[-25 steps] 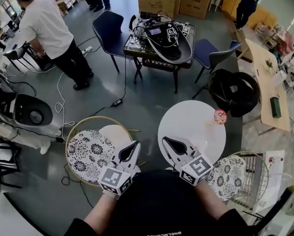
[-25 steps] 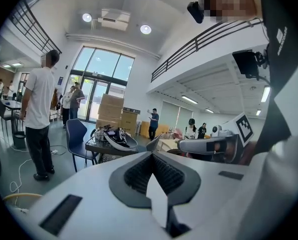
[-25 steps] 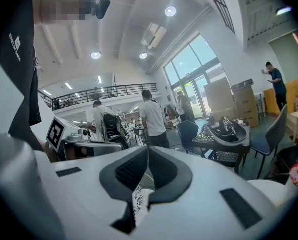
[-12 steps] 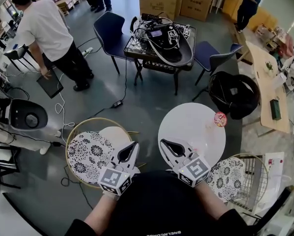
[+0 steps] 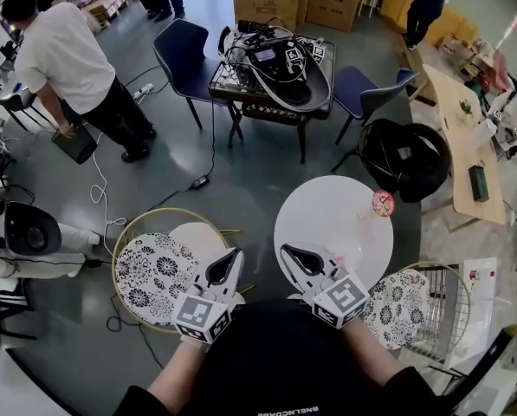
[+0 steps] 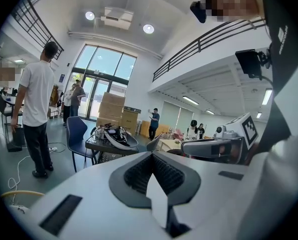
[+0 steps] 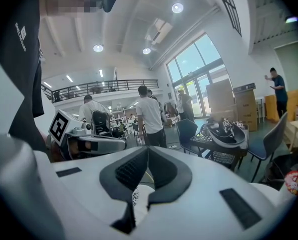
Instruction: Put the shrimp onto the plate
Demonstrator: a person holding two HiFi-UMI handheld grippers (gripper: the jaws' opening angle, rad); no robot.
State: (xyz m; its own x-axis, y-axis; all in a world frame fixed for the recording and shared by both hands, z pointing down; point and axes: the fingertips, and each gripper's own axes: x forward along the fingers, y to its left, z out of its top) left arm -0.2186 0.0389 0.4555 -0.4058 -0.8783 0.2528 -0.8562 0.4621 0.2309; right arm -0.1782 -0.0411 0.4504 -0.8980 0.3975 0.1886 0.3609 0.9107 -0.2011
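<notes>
In the head view both grippers are held close to my body, side by side. My left gripper [image 5: 233, 259] is shut with nothing in it and hangs over the edge of a patterned chair seat [image 5: 151, 273]. My right gripper [image 5: 290, 253] is also shut and empty, at the near edge of the round white table [image 5: 327, 211]. A small red-and-white round thing [image 5: 383, 203] lies at the table's far right rim and shows again in the right gripper view [image 7: 293, 180]. Faint pinkish specks [image 5: 362, 217] lie on the tabletop. I cannot make out a shrimp for certain.
A second patterned seat [image 5: 398, 304] stands at the right. Beyond the white table are a black table piled with cables and gear [image 5: 271, 68], blue chairs [image 5: 184, 55], a black round chair [image 5: 405, 161] and a person in a white shirt [image 5: 63, 63]. Cables [image 5: 111, 176] run across the floor.
Both grippers have barely moved and stay shut. The view has shifted slightly, and the person in the white shirt at the left has stepped and now holds a dark tablet.
</notes>
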